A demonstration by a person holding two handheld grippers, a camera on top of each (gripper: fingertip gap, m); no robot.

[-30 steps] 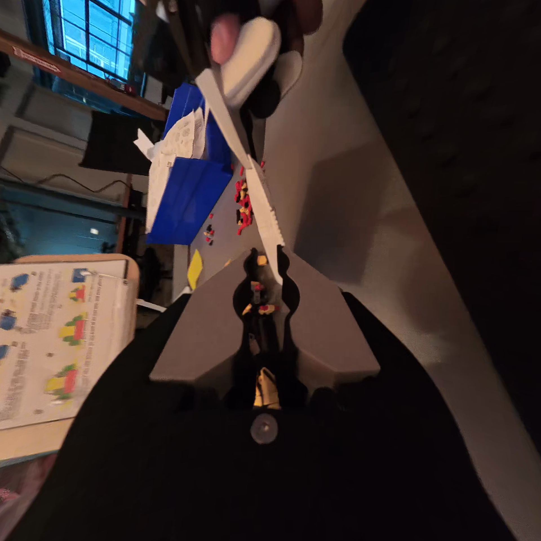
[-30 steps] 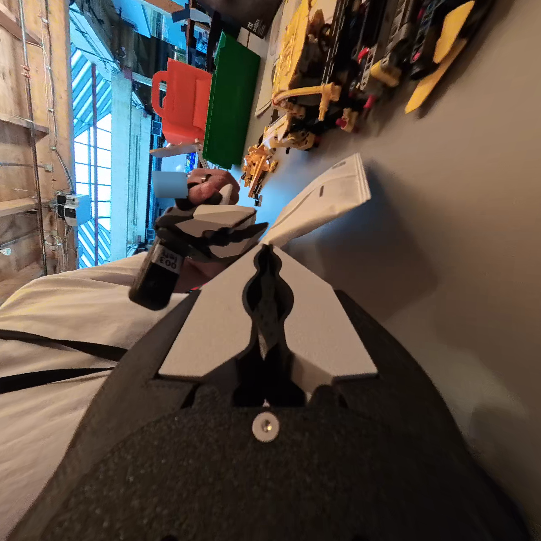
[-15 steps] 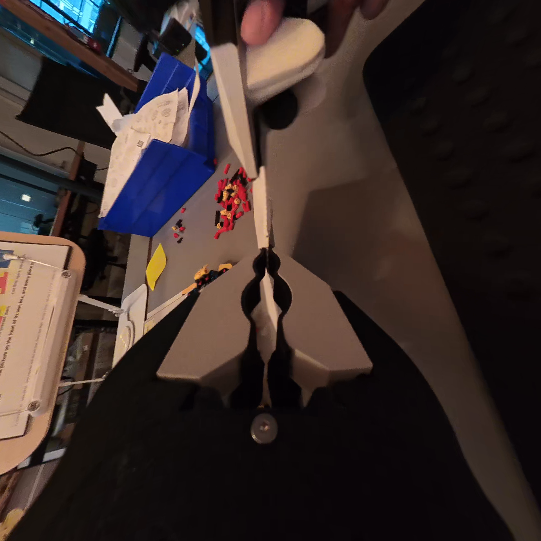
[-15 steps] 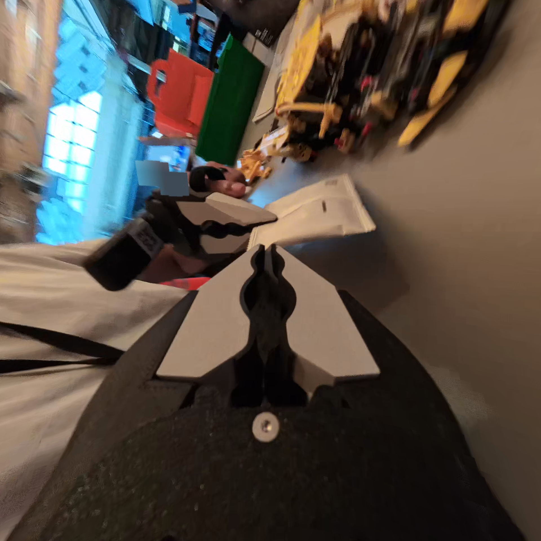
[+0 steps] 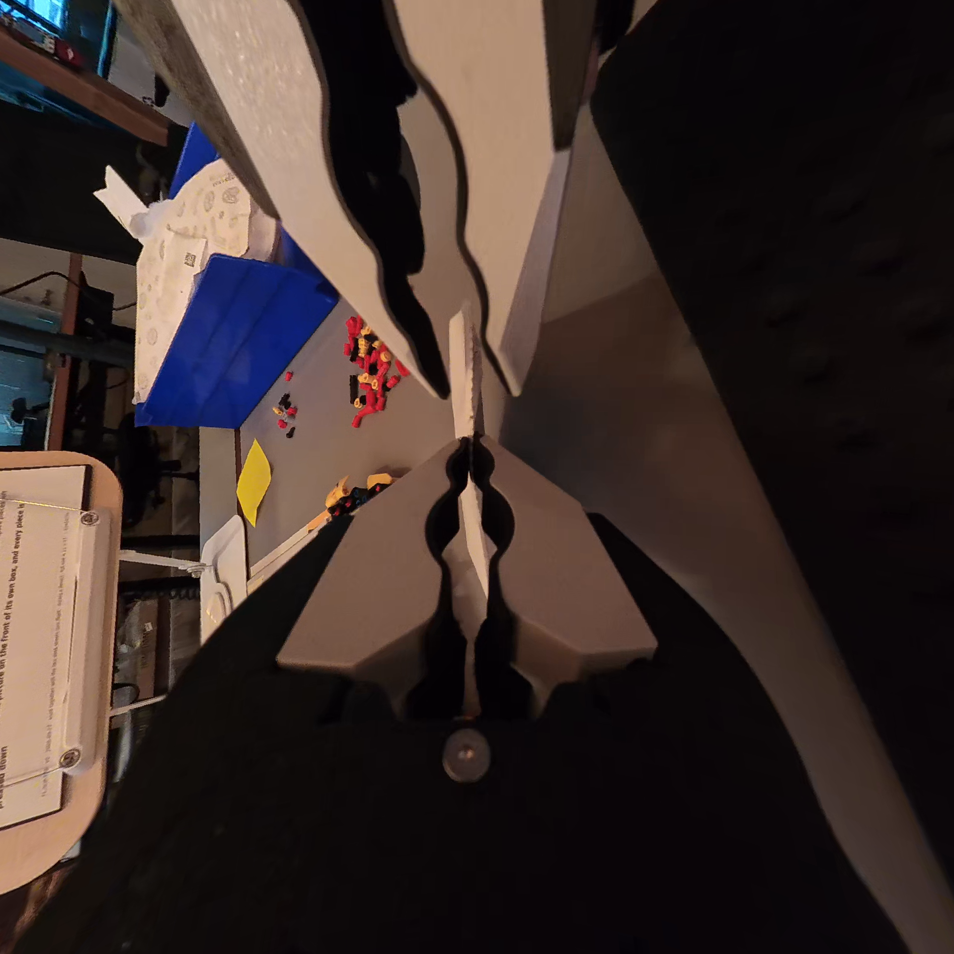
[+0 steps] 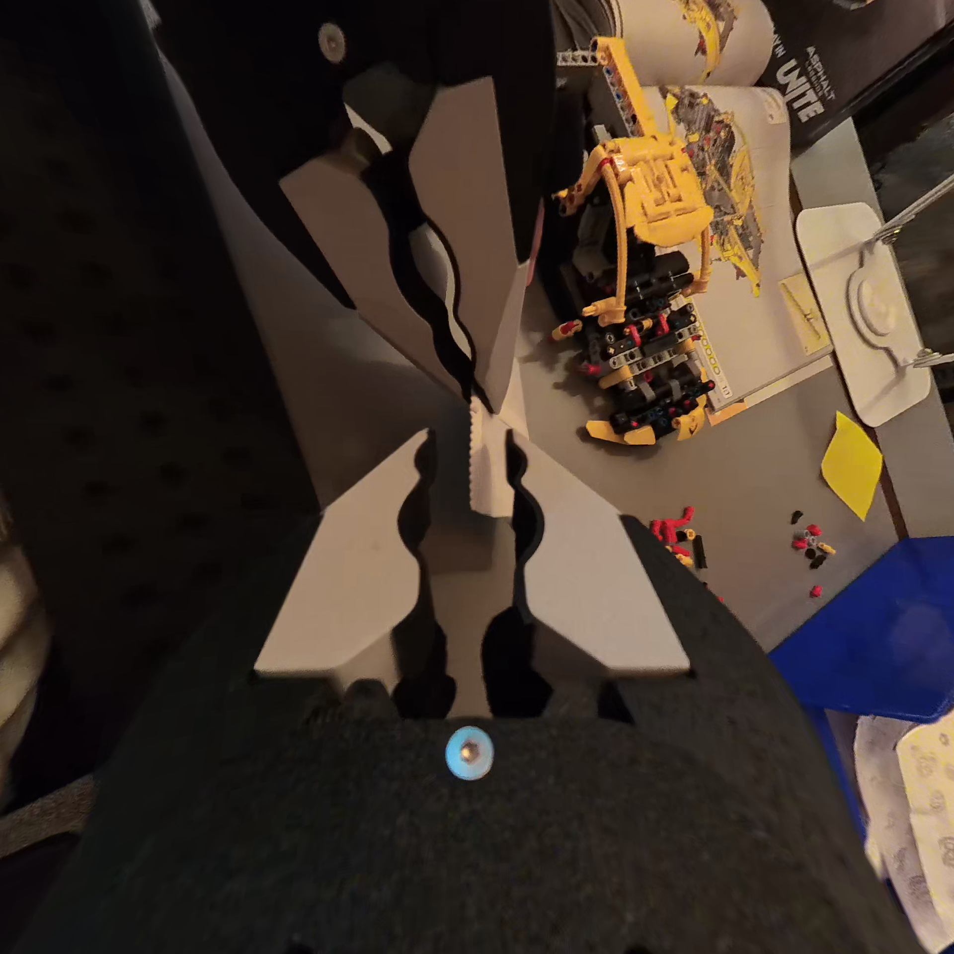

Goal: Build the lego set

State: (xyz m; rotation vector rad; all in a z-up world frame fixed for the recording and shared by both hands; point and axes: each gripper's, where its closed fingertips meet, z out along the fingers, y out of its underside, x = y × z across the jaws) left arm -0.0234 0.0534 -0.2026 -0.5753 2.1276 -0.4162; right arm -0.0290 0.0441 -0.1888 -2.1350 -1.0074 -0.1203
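A white paper bag (image 5: 466, 361) with a serrated edge hangs between the two grippers above the grey table (image 5: 320, 454). My left gripper (image 5: 468, 440) is shut on the bag's lower part. My right gripper (image 6: 468, 436) faces it tip to tip, open, with the bag's serrated edge (image 6: 482, 475) between its jaws, close to the right finger. The right gripper also shows at the top of the left wrist view (image 5: 477, 393), and the left gripper at the top of the right wrist view (image 6: 477, 405). A partly built yellow and black lego model (image 6: 650, 289) stands on the table.
Loose red, yellow and black pieces (image 5: 371, 371) lie in a pile, with a smaller cluster (image 6: 810, 547) nearby. A blue bin (image 5: 232, 340) holds crumpled bags. An open instruction booklet (image 6: 748, 155), a yellow sheet (image 6: 852, 464), a white stand base (image 6: 867, 309) and a clipboard (image 5: 46, 645) surround them. Less than 4 cm separates the two grippers' tips.
My left gripper closed on the bag. My right gripper, shut before, swung round to face the left one, came close and opened around the bag's serrated edge.
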